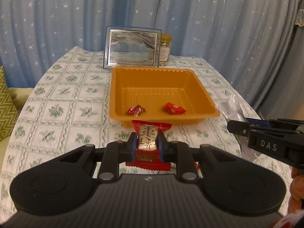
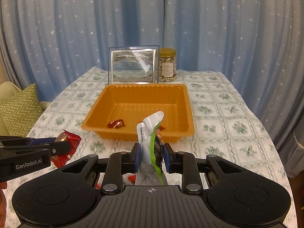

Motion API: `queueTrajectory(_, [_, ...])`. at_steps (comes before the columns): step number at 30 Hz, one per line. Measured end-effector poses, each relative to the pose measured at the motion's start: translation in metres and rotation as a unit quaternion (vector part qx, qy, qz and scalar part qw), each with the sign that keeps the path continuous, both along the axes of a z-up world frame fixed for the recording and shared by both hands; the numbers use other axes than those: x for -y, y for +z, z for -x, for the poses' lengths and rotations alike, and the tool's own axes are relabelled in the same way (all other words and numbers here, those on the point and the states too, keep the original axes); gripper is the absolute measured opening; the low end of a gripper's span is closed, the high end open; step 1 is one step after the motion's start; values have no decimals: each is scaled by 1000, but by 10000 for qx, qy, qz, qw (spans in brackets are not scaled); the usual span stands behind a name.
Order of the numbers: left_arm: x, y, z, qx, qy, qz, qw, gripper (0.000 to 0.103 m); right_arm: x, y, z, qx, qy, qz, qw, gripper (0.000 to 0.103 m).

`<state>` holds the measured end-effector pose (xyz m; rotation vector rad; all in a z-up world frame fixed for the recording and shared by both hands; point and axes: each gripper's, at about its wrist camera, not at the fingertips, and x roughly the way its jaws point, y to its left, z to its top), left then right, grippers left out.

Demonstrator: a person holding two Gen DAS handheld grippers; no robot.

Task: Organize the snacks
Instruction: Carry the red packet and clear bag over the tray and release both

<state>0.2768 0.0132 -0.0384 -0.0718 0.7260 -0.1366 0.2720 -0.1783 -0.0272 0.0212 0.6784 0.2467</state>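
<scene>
The left gripper point(image 1: 147, 145) is seen from its own camera with both blue pads point(image 1: 133, 142) pressed against a red snack packet point(image 1: 149, 144), which is clamped upright between them, its silver panel with red characters facing the lens. The packet is held above the tablecloth point(image 1: 62, 102), just short of the near wall of the orange tray point(image 1: 117, 87). From the right wrist view the same packet point(image 2: 67, 138) is seen only in part, behind the left gripper's point(image 2: 57, 144) dark fingers at the left edge.

The right gripper point(image 2: 152, 155) is shown closed on a silver and green pouch point(image 2: 151, 144), gripped at mid-height by the blue pads point(image 2: 137, 156); the pouch's curled top rises in front of the tray point(image 2: 95, 112). In the left wrist view the right gripper point(image 1: 232, 126) appears side-on at the right edge, and the pouch point(image 1: 230, 108) is visible only as crumpled silver foil beyond its tips.

Two small red candies lie on the tray floor near its front wall: one to the left point(image 1: 135, 109), one to the right point(image 1: 173, 108). In the right wrist view the right candy is largely hidden by the pouch, while the left candy point(image 2: 116, 123) is plainly shown.

Behind the tray stand a picture frame point(image 2: 133, 65) and, just beside it, a jar with a gold lid point(image 2: 167, 64). A blue starred curtain point(image 2: 228, 28) hangs behind the table, and a green zigzag cushion point(image 2: 20, 110) lies at the left.
</scene>
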Motion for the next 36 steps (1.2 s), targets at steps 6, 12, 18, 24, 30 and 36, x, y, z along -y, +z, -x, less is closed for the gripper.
queueTrajectory(6, [2, -2, -42, 30, -61, -61, 10000, 21, -1, 4, -42, 45, 62, 19, 10000, 26])
queueTrajectory(12, [0, -4, -83, 66, -61, -56, 9999, 21, 3, 3, -86, -26, 48, -19, 10000, 26])
queueTrajectory(18, [-3, -8, -122, 70, -30, -17, 10000, 21, 3, -3, -126, -172, 42, -26, 9998, 26])
queueTrajectory(24, [2, -19, -150, -8, -94, -60, 9999, 21, 2, -14, -153, -342, 45, -50, 9994, 26])
queueTrajectory(30, [6, -36, -166, -149, -116, -84, 9998, 20, 1, -29, -165, -475, 26, -56, 9989, 26])
queueTrajectory(36, [9, -43, -175, -160, -141, -29, 9998, 20, 4, -40, -169, -587, -11, -42, 9983, 26])
